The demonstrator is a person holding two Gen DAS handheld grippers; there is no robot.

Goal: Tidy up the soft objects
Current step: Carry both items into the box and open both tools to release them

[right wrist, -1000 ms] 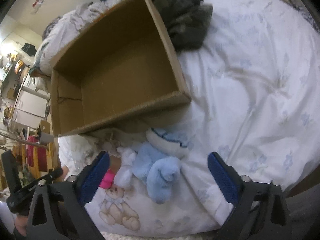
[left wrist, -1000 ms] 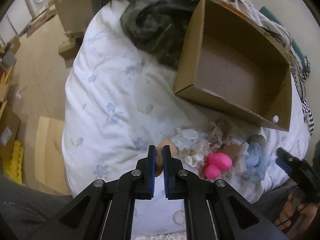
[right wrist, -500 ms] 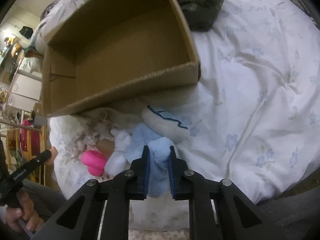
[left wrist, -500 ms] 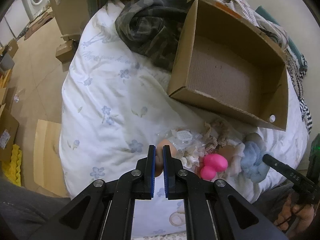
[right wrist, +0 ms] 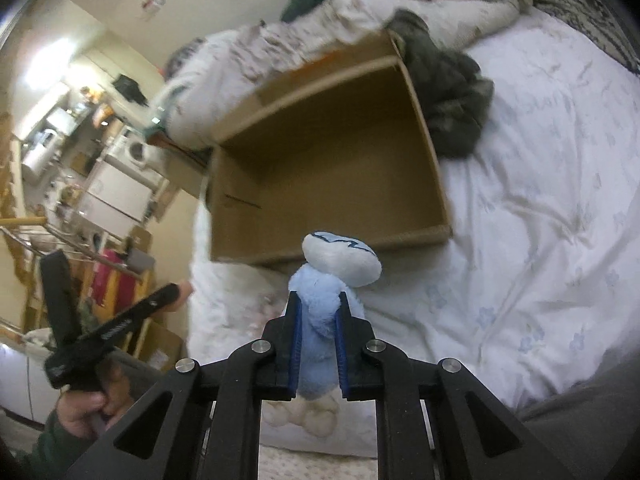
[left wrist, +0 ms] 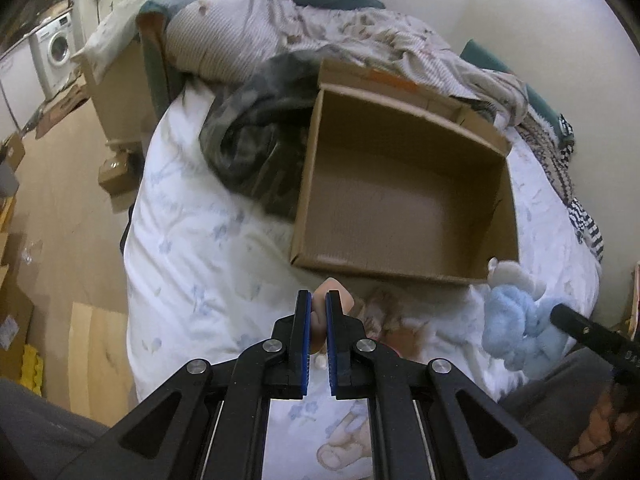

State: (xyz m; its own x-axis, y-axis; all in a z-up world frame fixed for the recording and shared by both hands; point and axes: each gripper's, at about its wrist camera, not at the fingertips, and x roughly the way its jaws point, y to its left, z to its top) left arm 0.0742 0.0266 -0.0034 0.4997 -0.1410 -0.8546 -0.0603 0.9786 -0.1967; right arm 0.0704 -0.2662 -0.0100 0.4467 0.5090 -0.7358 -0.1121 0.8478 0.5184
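At six o'clock below the empty box (right wrist: pixel 328 152), the right hand-held gripper (right wrist: pixel 318 330) squeezes the soft, light blue plush toy (right wrist: pixel 320 304) by its body; the left hand-held gripper (left wrist: pixel 318 320) pinches a squashy peach toy (left wrist: pixel 334 300).

Dim, motion-blurred fisheye views, dark corners

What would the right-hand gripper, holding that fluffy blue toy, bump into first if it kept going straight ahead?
Probably the near wall of the open brown cardboard box, just beyond the blue plush toy clamped in the right gripper; if held higher, it may clear the rim.
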